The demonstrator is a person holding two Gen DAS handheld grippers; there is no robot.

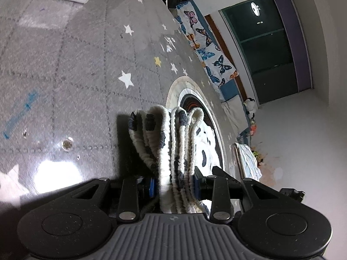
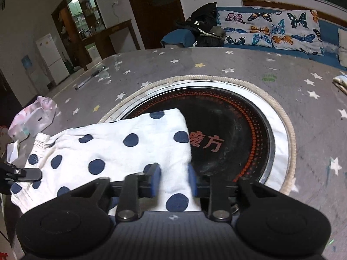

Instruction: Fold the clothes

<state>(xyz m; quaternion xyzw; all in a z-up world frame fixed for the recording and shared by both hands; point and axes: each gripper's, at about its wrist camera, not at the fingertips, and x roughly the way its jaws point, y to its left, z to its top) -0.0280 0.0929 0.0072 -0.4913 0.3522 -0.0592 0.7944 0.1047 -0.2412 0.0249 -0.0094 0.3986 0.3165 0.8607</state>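
Both tongs are gripping the garment (image 2: 121,151) lying over the desk (image 2: 303,82): left tongs (image 1: 174,182) clamping its bunched elastic edge, right tongs (image 2: 174,179) pinching its near corner, so a mid-fold carry seems next, needing both grips moved together.

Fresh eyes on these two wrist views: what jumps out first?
The white garment with navy polka dots, draped half over the black round cooktop sunk into the middle of the table. In the left wrist view its bunched elastic waistband is pinched in the left gripper. The right gripper has cloth between its jaws at the garment's near edge.
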